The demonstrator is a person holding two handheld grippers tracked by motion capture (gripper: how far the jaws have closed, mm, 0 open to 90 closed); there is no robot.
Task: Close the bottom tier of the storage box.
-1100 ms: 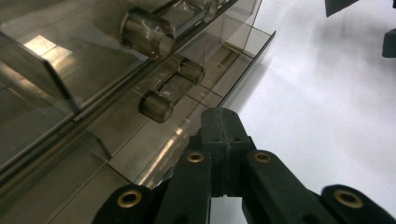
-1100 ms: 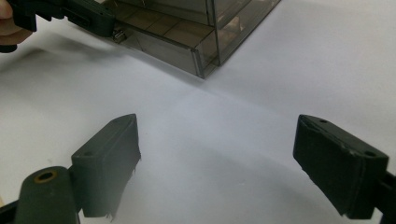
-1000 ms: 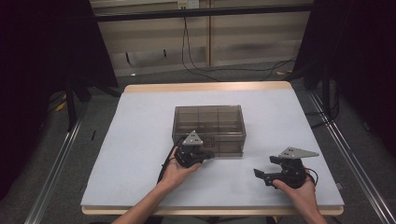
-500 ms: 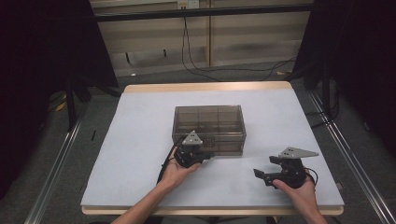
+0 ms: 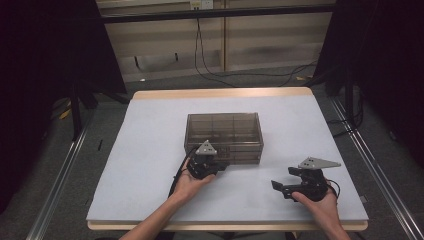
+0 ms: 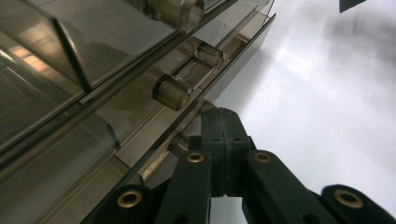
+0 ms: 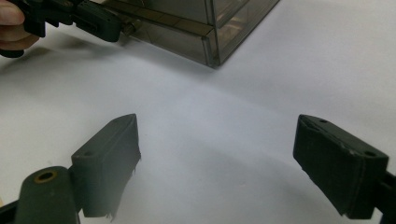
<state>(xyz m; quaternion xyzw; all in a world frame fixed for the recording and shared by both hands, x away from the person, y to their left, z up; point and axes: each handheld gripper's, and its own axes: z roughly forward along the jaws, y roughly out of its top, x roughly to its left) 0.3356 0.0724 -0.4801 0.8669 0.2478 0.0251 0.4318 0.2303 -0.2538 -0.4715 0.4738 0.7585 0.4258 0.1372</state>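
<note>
A smoky see-through drawer box [image 5: 223, 131] stands in the middle of the white table [image 5: 145, 135]. My left gripper [image 5: 216, 166] is pressed against the box's front face, low down. In the left gripper view its jaws are closed together [image 6: 219, 133] on the lowest drawer's clear round knob [image 6: 179, 143]; two more knobs [image 6: 170, 91] sit higher up. My right gripper [image 5: 280, 187] rests near the table's front right. It is open [image 7: 217, 154] with bare table between its fingers and points toward the box's corner [image 7: 210, 42]. The left gripper [image 7: 100, 21] appears at the top left of the right gripper view.
The table's wooden front edge [image 5: 225, 225] lies just behind both hands. Cables [image 5: 225, 75] trail across the floor beyond the far edge. Metal rails [image 5: 60, 175] run along both sides, and dark curtains close in left and right.
</note>
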